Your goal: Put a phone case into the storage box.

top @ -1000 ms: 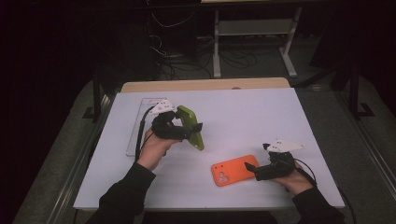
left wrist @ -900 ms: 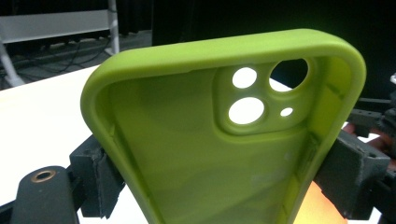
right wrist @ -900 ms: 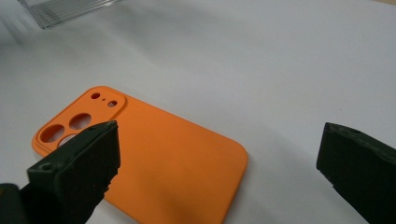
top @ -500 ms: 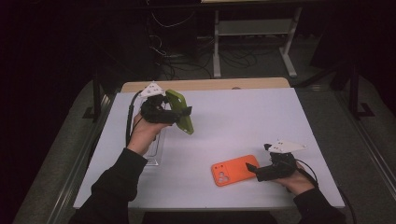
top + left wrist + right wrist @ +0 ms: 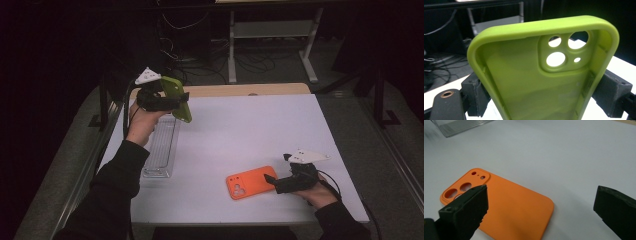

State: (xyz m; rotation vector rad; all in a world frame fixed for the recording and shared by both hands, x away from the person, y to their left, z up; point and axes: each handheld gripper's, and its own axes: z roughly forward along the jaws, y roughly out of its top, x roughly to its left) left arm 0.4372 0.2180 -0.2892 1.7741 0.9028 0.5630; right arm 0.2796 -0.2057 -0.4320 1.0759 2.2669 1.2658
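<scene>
Clear tray (image 5: 161,150) beneath lifted green case (image 5: 176,98)

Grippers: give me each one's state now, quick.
Left gripper: shut on the green phone case, held up above the table.
Right gripper: open, jaws wide apart, by the orange phone case, holding nothing.

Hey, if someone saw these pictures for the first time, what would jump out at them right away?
First, the lime-green phone case, held up above the table's far left corner by the left gripper, its jaws clamped on the case's two long edges. Next, the orange phone case lying back-up on the white table near the front, with the right gripper open just beside it. A clear ridged tray lies along the left side.
</scene>
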